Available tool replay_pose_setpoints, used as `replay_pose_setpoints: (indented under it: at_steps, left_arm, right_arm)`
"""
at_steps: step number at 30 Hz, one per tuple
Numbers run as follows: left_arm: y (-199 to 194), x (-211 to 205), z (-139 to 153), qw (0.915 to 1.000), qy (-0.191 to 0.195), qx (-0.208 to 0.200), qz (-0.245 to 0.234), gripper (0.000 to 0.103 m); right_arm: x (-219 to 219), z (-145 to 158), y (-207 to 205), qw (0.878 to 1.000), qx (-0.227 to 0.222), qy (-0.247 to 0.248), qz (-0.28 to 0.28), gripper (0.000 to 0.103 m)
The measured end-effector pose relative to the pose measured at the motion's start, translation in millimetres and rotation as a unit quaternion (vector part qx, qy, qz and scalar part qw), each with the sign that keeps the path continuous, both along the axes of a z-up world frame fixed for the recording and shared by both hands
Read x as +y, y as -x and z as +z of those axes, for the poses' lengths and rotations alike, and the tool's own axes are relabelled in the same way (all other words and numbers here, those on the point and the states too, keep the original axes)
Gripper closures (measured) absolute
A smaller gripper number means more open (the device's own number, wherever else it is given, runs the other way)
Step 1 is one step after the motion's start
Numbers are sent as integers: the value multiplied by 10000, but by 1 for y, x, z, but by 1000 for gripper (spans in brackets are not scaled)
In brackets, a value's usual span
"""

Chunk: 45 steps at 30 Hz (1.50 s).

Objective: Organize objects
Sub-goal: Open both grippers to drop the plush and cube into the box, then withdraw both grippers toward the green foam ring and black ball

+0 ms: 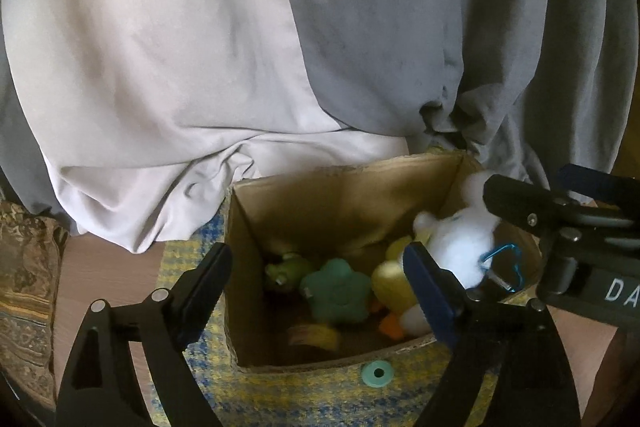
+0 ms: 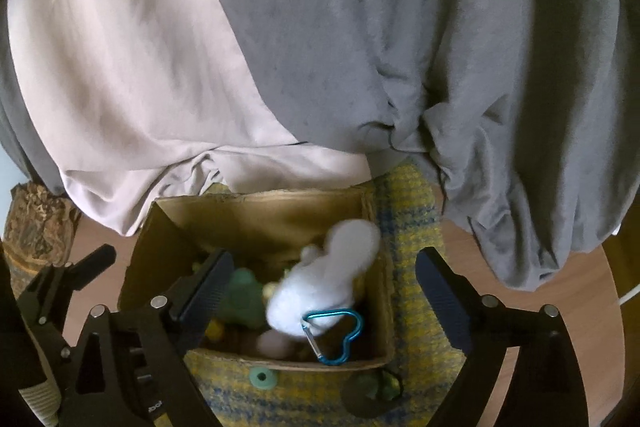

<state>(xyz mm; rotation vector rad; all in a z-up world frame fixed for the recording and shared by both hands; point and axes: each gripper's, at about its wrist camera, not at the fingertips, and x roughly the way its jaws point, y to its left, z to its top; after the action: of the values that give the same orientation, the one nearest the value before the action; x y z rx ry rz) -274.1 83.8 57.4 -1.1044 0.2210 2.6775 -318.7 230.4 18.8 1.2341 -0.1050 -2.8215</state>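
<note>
Black fingers (image 2: 440, 291) of both grippers stand spread, gripping nothing. Between the right gripper's (image 2: 322, 287) fingers, a blurred white plush toy (image 2: 320, 287) with a blue heart carabiner (image 2: 340, 337) sits over the cardboard box (image 2: 256, 207), long axis running from near-left to far-right.

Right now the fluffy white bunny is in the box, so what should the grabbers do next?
Probably lift both away and go for the green ring lying on the yellow mat in front of the cardboard box. Both the left gripper and right gripper are open, and the white plush seems released.
</note>
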Motion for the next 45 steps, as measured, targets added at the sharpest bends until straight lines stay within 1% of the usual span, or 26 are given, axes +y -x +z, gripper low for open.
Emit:
replay_pose_setpoints:
  at_steps: [3, 8, 11, 13, 22, 25, 27, 30, 42, 45]
  left_arm:
    - [-3, -1, 1, 9999, 33, 75, 65, 9]
    - [-10, -2, 2, 9999, 48, 130, 95, 8]
    - [-16, -4, 3, 9997, 31, 208, 120, 4]
    - [-19, -5, 4, 9996, -11, 235, 124, 4]
    - [-37, -2, 5, 9990, 21, 422, 161, 4]
    - [-43, -4, 2, 9989, -80, 411, 202, 4]
    - [-49, -4, 0, 9986, -62, 467, 233, 4]
    - [-59, -4, -4, 9980, -4, 571, 275, 4]
    - [-90, -10, -17, 9959, -63, 803, 402, 4]
    - [-96, -9, -24, 9959, -87, 796, 418, 4]
  right_arm:
    - [4, 2, -5, 10000, 5, 60, -41, 10]
    - [7, 4, -14, 9999, 54, 75, -60, 9]
    - [9, 4, -21, 9999, 95, 98, -84, 9]
    - [12, 4, -27, 9998, 131, 129, -109, 9]
    - [22, 2, -46, 9993, 183, 178, -275, 9]
    - [23, 2, -55, 9991, 251, 121, -324, 9]
    - [23, 2, -61, 9989, 304, 54, -353, 9]
    - [23, -1, -71, 9984, 368, -38, -419, 9]
    - [34, -20, -99, 9980, 380, 71, -500, 9]
    - [38, -27, -105, 9978, 379, 59, -541, 9]
